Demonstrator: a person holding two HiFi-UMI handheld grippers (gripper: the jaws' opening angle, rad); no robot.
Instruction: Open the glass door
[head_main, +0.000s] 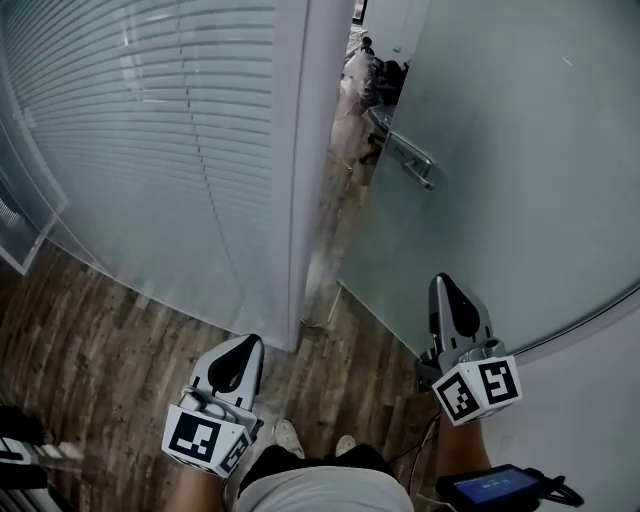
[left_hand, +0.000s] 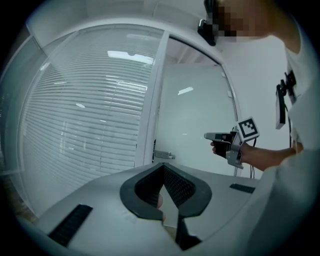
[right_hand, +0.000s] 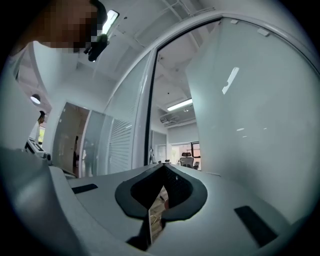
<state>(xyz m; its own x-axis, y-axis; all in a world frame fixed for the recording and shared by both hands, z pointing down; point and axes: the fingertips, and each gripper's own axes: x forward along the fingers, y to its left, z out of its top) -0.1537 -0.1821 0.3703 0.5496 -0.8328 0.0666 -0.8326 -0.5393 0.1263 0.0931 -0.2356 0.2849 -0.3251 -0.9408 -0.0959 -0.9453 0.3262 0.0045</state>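
The frosted glass door (head_main: 500, 150) stands ajar, swung away from the white frame post (head_main: 305, 170), and a gap shows the room beyond. Its metal lever handle (head_main: 412, 160) sits near the door's free edge. My right gripper (head_main: 443, 283) is shut with nothing in it; it points at the door's lower pane, well short of the handle. My left gripper (head_main: 248, 345) is also shut and empty, aimed at the foot of the post. The left gripper view shows its jaws (left_hand: 163, 166) closed, the handle (left_hand: 164, 156) beyond, and the right gripper (left_hand: 207, 136) in the air. In the right gripper view the jaws (right_hand: 163, 165) meet beside the door (right_hand: 250, 125).
A glass wall with slatted blinds (head_main: 150, 130) fills the left side. Dark wooden floor (head_main: 100, 330) runs under me and through the gap. An office chair (right_hand: 186, 159) stands in the far room. A small dark device (head_main: 495, 488) hangs at bottom right.
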